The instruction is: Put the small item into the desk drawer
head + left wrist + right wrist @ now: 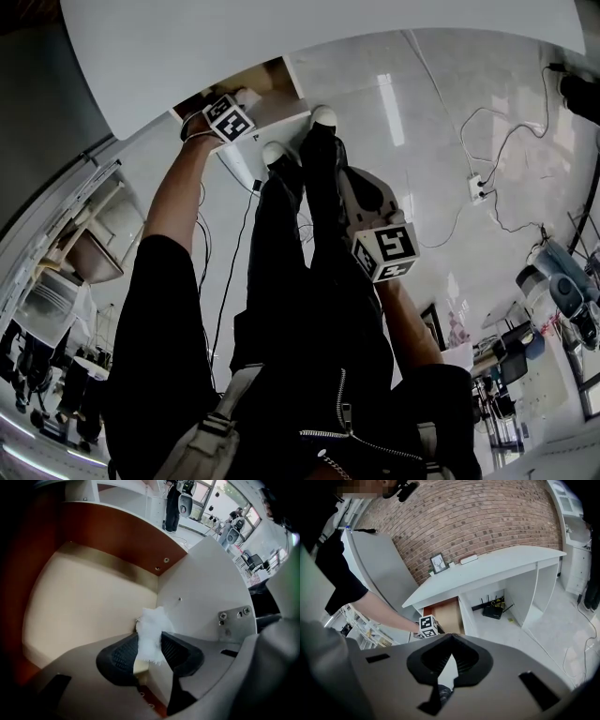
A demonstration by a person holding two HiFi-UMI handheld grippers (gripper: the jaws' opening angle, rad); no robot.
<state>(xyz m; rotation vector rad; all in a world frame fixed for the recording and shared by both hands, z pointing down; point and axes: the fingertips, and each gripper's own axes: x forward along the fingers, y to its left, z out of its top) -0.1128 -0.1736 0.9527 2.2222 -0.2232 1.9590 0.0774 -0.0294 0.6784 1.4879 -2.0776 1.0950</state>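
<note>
The white desk [497, 564] stands before a brick wall [478, 517]. In the head view its top fills the upper edge and your own dark clothing hides much of the floor. The desk drawer [84, 602] stands open, showing a tan floor, a reddish-brown wall and a white side panel with screws. Its left part fades into the dark rim of the left gripper view. Your right gripper [450, 660] hangs over your legs, well apart from the drawer, with its jaw tips meeting and nothing between them. Your left gripper [149, 649] reaches inside the drawer, its jaws clamped on the small item [151, 630], a crumpled white scrap with a frayed lower edge. The item is held near the corner by the white panel, and you cannot tell whether it touches the drawer floor. The cubes on both grippers carry black-and-white square patterns. The print in the picture frame [438, 563] on the desk is too small to read.
</note>
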